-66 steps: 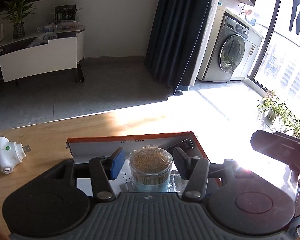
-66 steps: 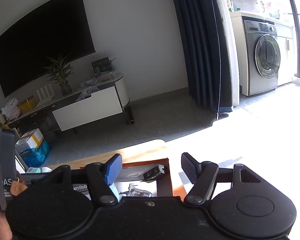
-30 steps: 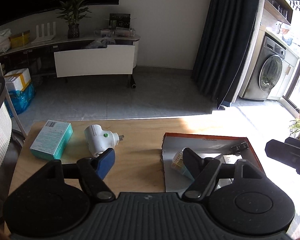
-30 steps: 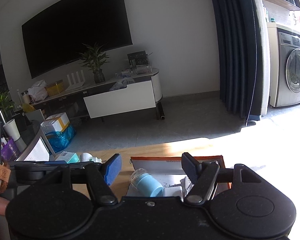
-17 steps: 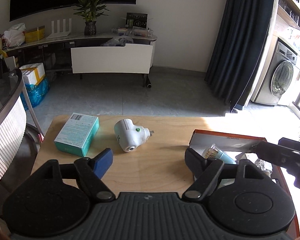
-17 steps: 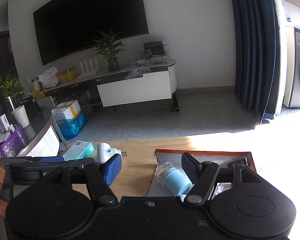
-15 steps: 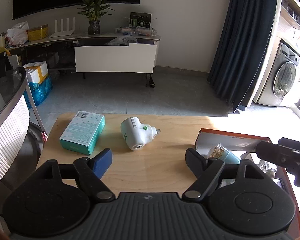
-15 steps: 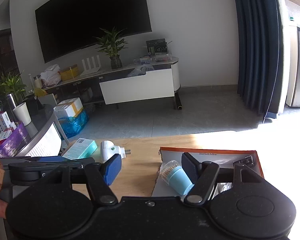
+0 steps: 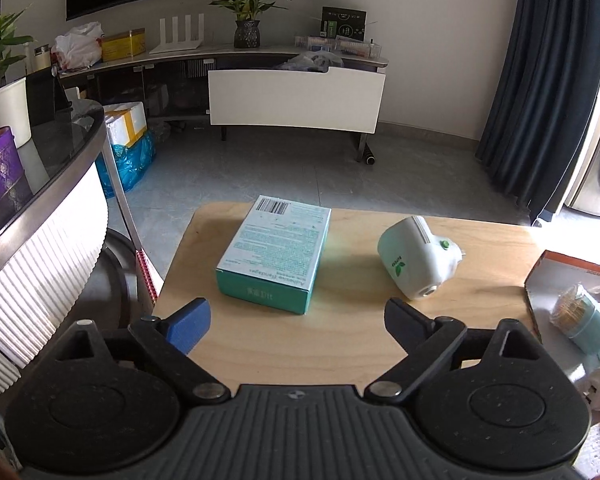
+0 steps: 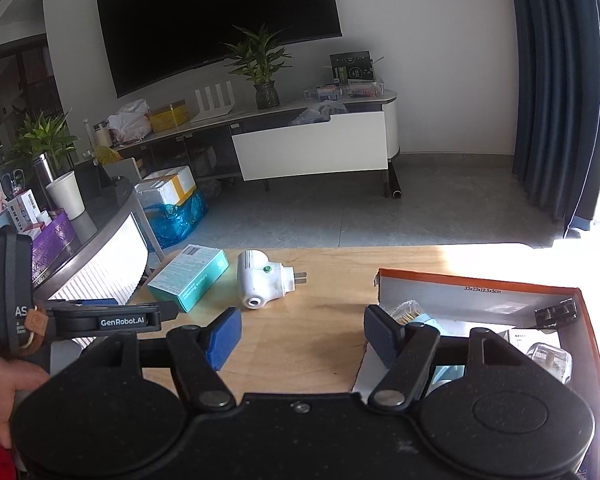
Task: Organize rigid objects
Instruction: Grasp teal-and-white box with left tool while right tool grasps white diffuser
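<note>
Since prev. frame, left gripper has swung off the orange box toward table's left end; toothpick jar now lies inside the box. Both grippers empty, jaws apart; right gripper idles near box. Teal carton sits straight ahead of left gripper, long axis front-to-back; white plug-in unit to its right. Left hand nearer.

Black handheld grippers, blue-padded jaws

The left gripper and right gripper have ribbed bodies, silver pivot screws and round discs; "GenRobot.AI" marks one.
</note>
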Demonstrator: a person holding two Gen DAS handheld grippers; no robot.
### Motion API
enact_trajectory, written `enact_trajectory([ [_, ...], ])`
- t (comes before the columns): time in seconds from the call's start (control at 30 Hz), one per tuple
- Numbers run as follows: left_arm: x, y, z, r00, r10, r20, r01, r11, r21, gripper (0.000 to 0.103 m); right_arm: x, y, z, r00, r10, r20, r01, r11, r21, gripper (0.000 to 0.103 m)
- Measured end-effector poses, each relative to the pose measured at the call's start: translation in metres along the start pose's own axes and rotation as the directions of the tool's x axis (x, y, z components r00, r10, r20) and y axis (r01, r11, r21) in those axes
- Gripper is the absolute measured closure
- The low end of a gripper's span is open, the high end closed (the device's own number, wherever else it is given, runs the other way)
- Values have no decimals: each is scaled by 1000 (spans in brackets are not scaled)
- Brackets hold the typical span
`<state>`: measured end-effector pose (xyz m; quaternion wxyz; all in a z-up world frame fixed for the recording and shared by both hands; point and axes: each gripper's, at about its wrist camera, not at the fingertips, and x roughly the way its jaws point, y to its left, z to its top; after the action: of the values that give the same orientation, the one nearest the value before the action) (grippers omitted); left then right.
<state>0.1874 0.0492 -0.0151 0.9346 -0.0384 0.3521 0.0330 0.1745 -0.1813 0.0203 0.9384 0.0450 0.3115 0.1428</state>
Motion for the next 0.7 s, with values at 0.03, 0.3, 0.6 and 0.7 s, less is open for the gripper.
enact_trajectory([
  [0.03,6,0,4,1000,4,2,-4,1000,11,4,3,-1,0,1000,1,-4,-1,1000,-3,22],
  [0.3,64,5,21,1000,30,-2,-29,998,59,0,33,0,4,999,33,-27,-33,999,-5,18],
  [0.6,68,11,14,1000,-19,4,19,997,72,32,99,16,23,992,112,-63,-114,993,-22,14],
  [0.7,56,12,9,1000,-16,5,15,996,86,32,121,27,27,991,108,-85,-114,991,-74,14],
])
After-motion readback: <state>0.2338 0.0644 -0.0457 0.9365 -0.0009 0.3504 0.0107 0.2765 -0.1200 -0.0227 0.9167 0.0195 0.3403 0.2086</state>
